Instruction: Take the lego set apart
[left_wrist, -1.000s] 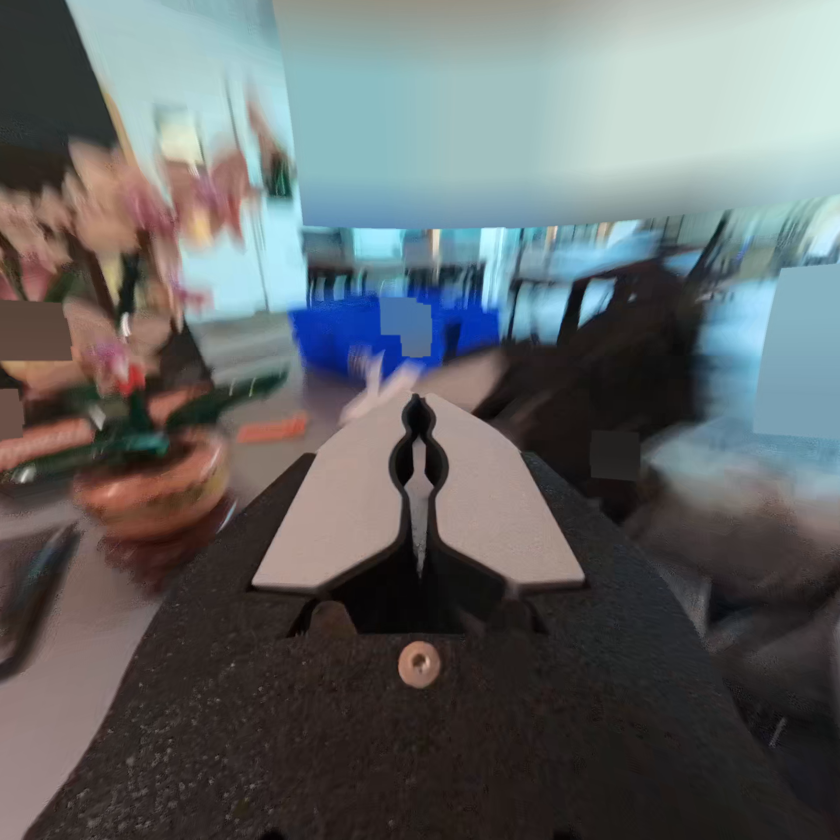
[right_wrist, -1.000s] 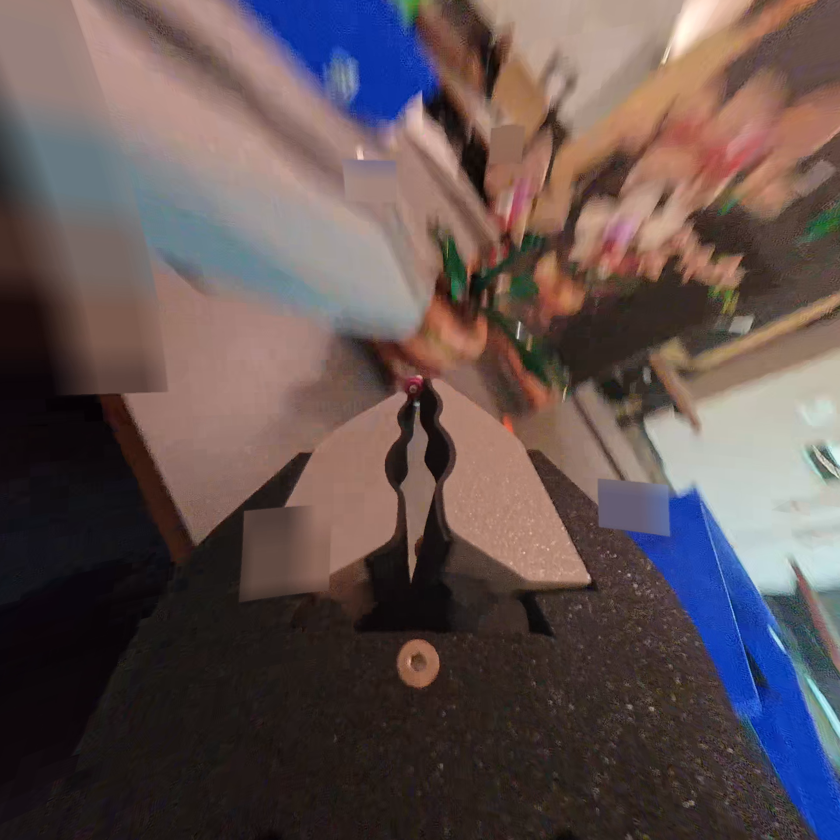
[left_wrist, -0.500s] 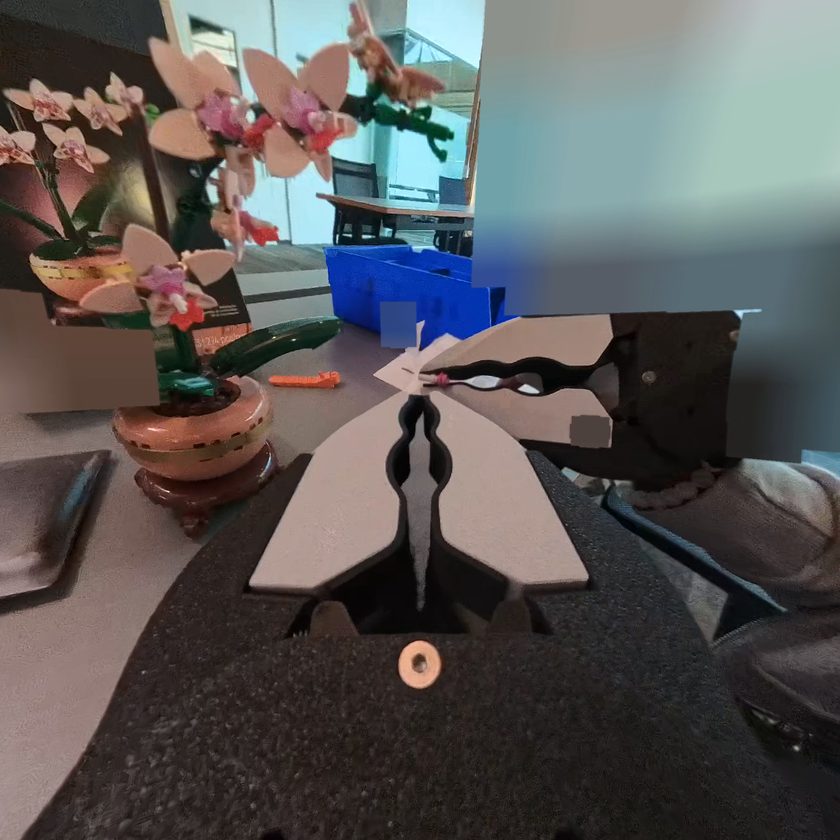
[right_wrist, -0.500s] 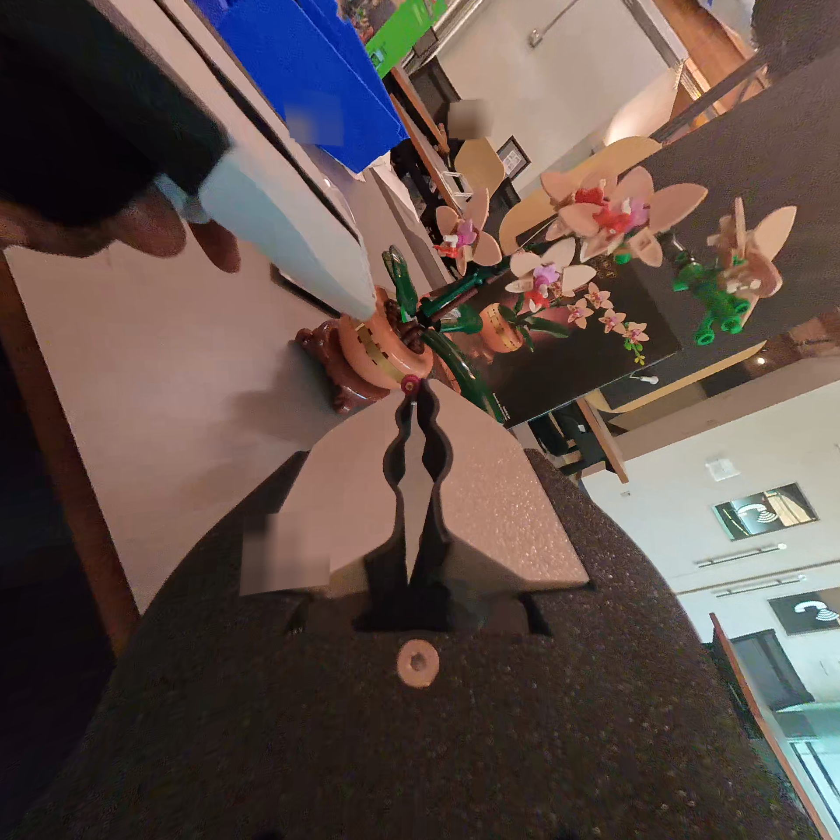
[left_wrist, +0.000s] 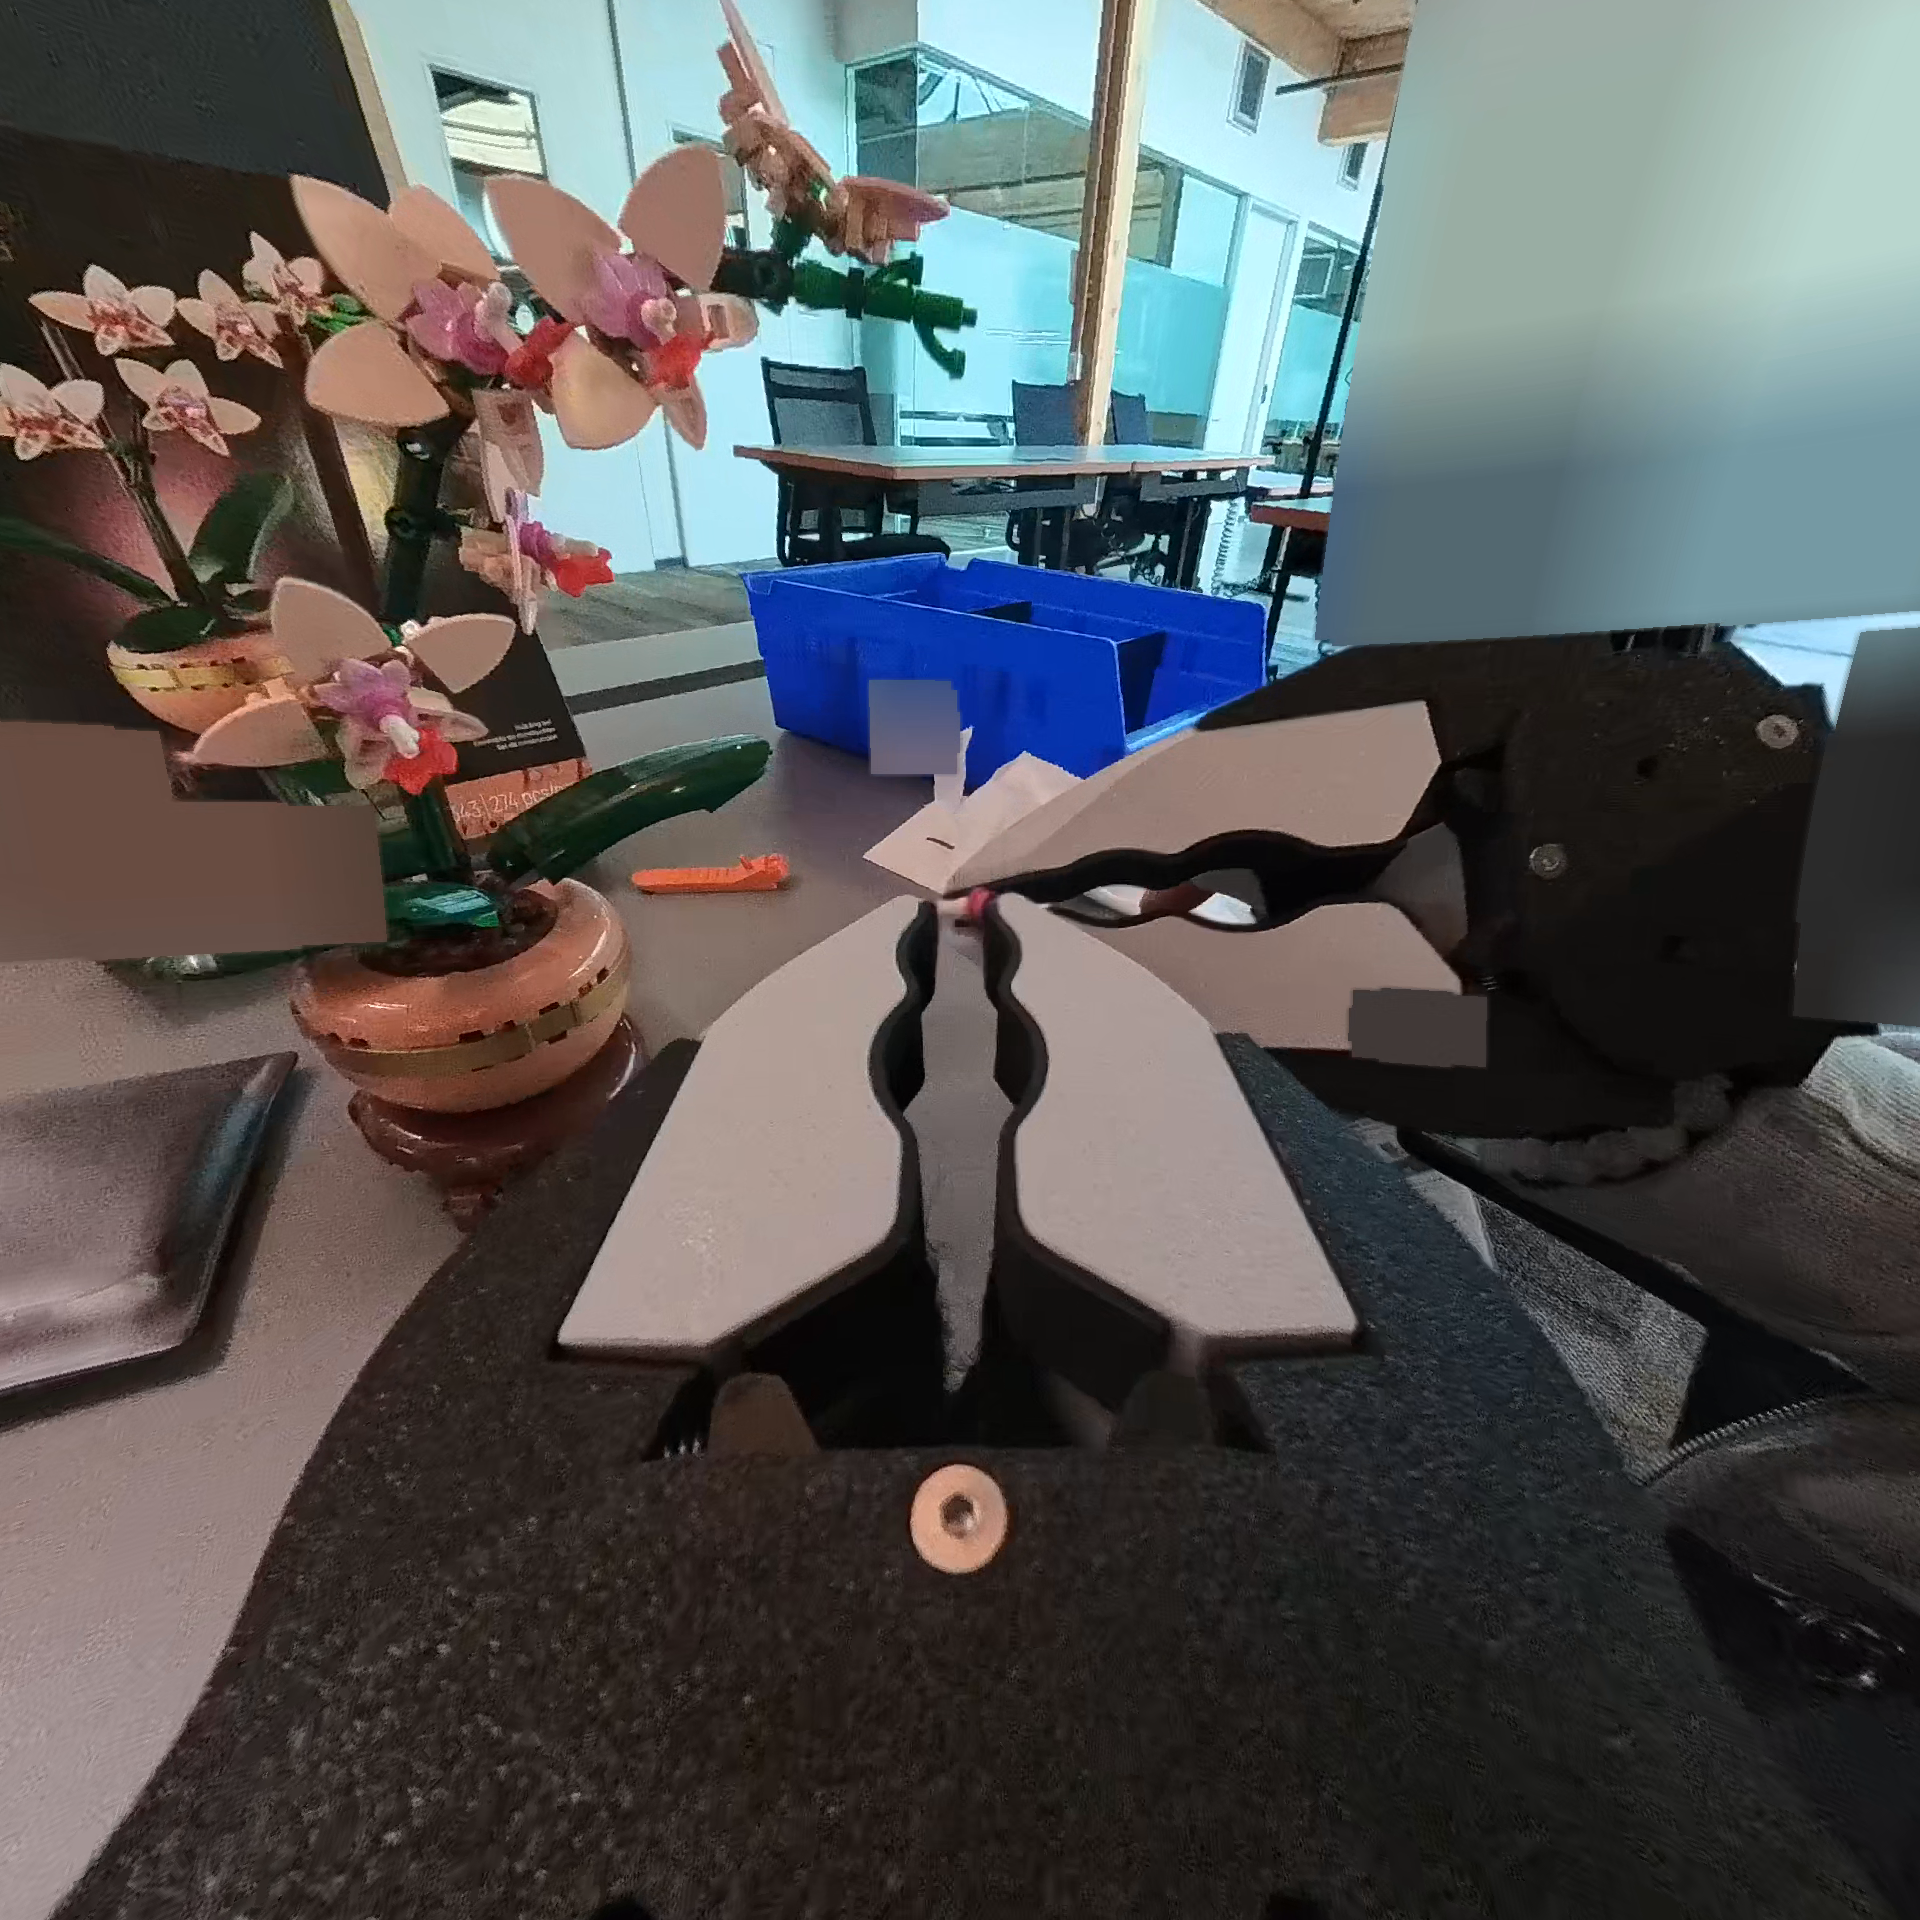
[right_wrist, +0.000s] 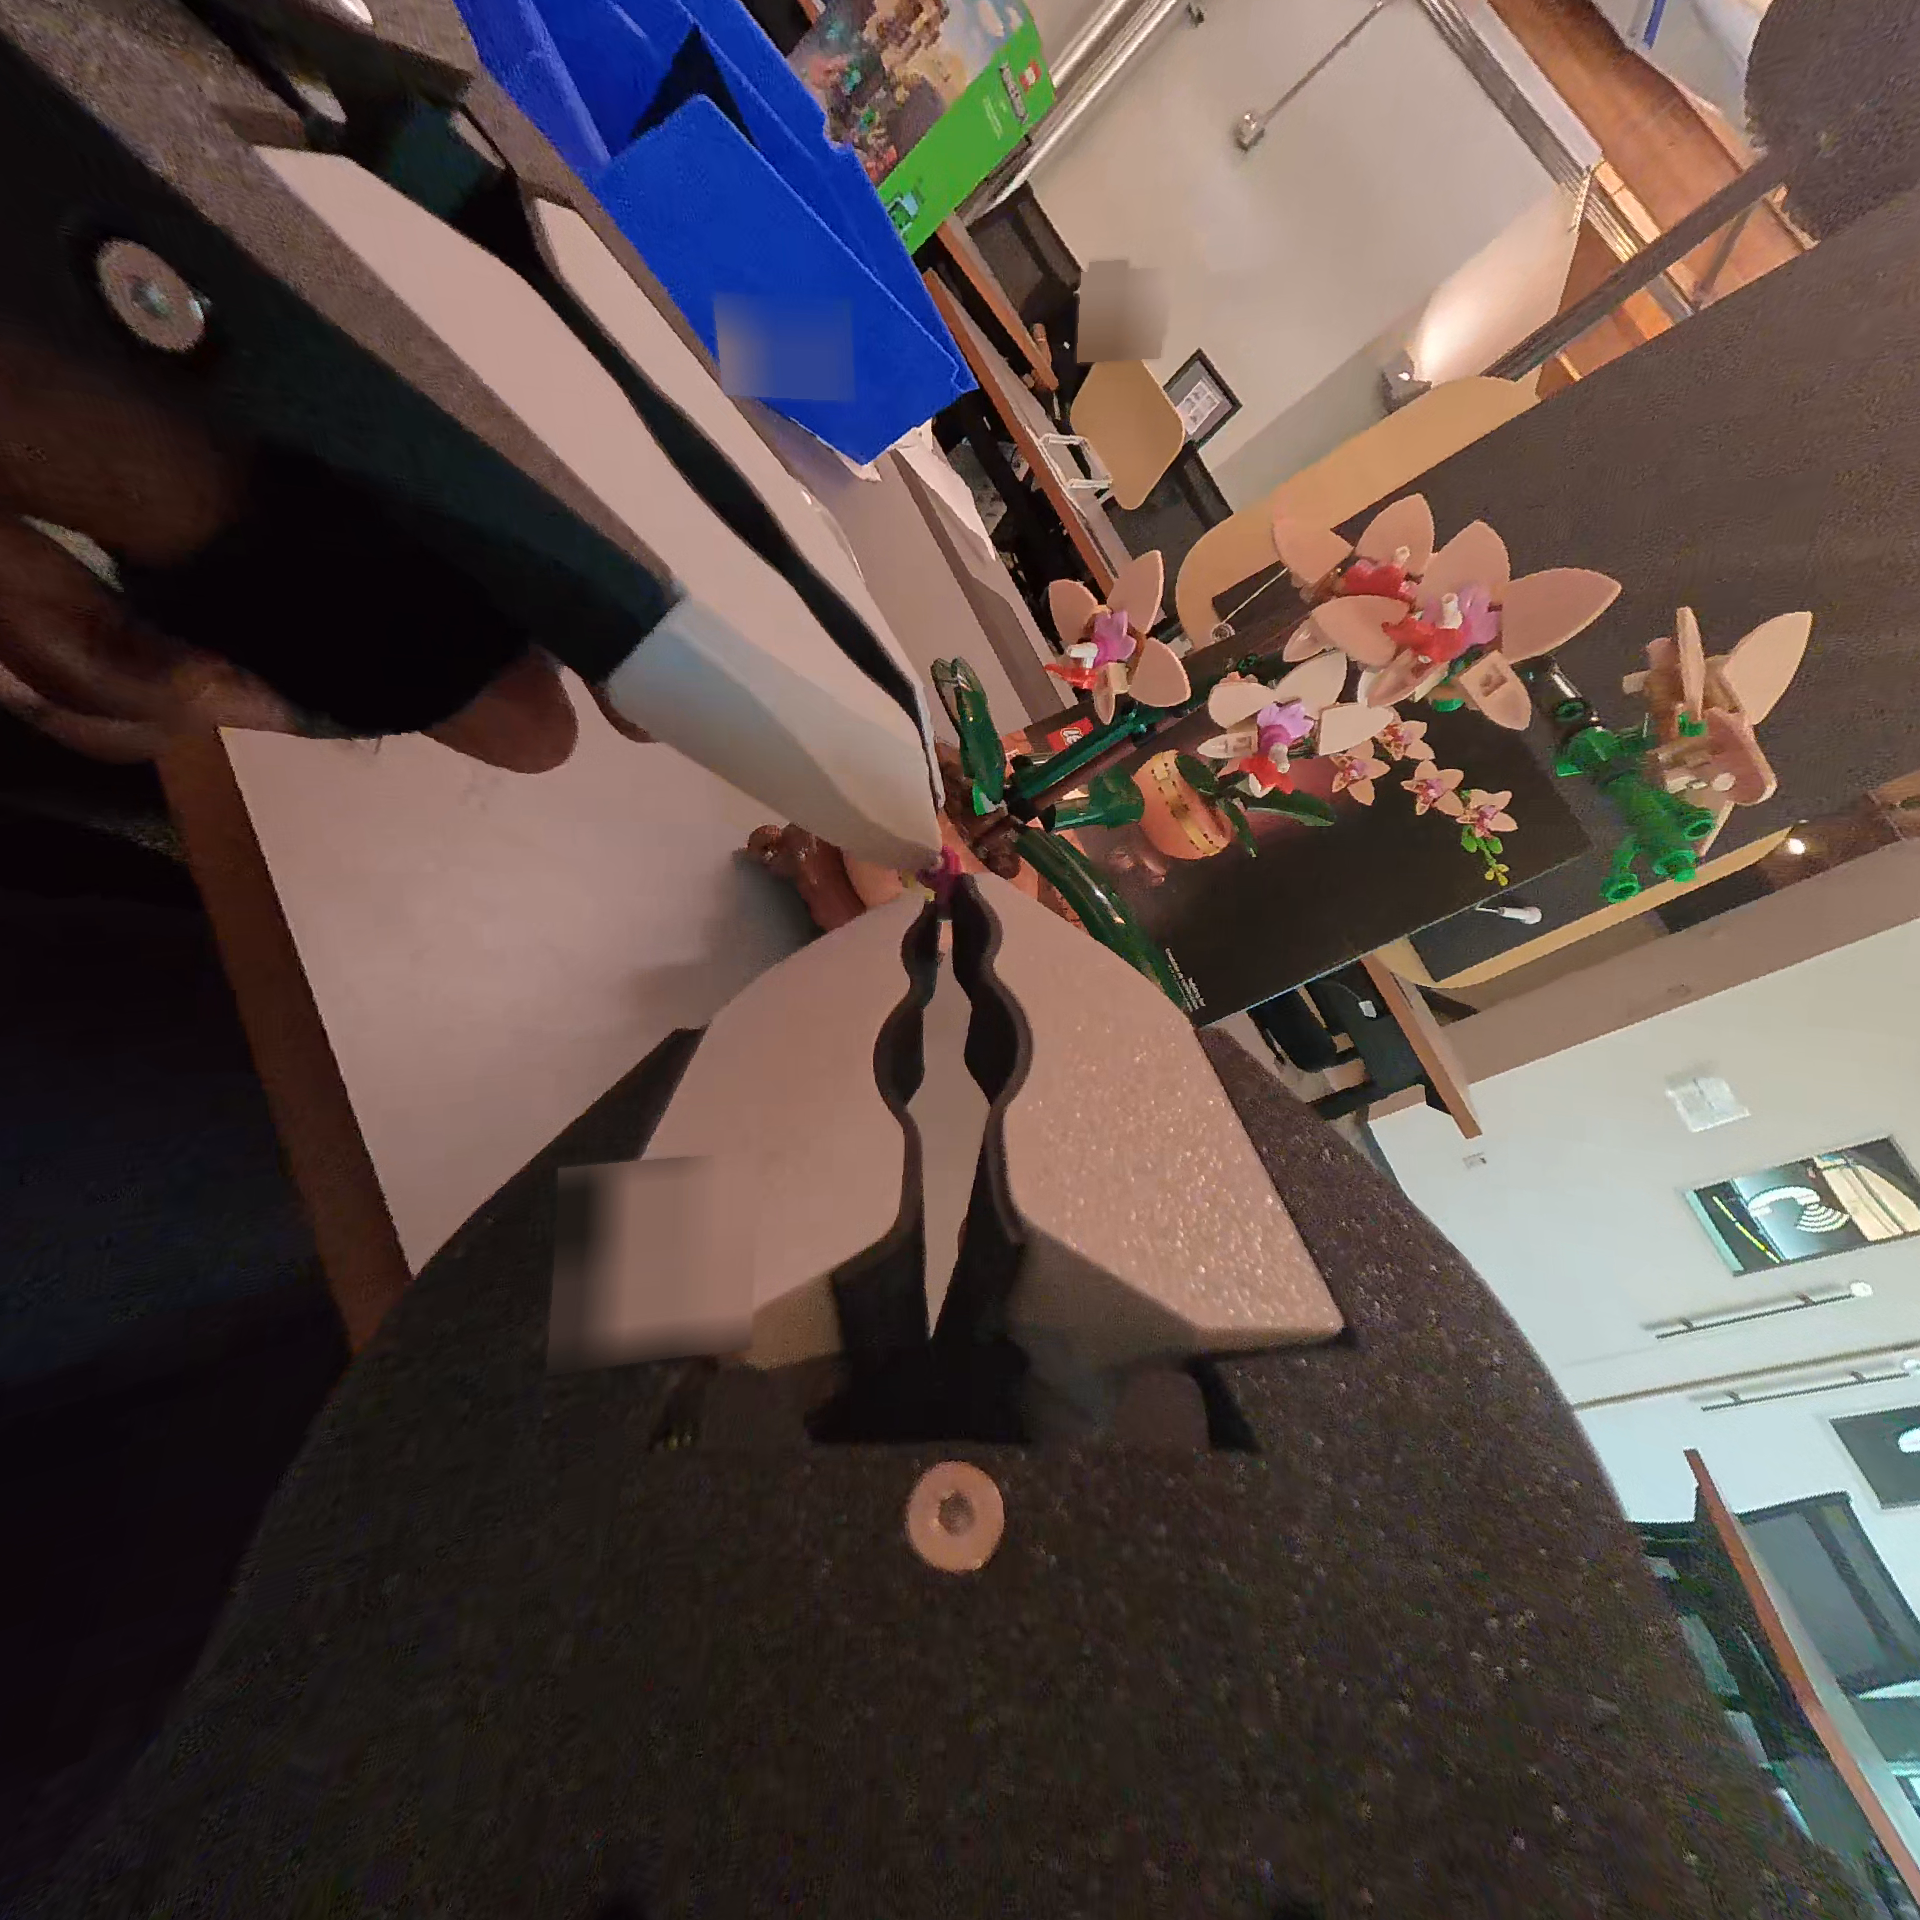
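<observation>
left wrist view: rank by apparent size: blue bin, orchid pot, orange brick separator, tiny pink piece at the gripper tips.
1. blue bin, though it sits farther back, so its true lead is likely bigger
2. orchid pot, nearer the camera
3. orange brick separator
4. pink piece, barely visible between the two grippers' tips

Orchid pot (left_wrist: 462, 1003) crowds the left; grey table (left_wrist: 810, 831) ahead lies open.

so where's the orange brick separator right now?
In the left wrist view the orange brick separator lies flat on the table, centre-left, between the orchid's pot and the blue bin.
</observation>
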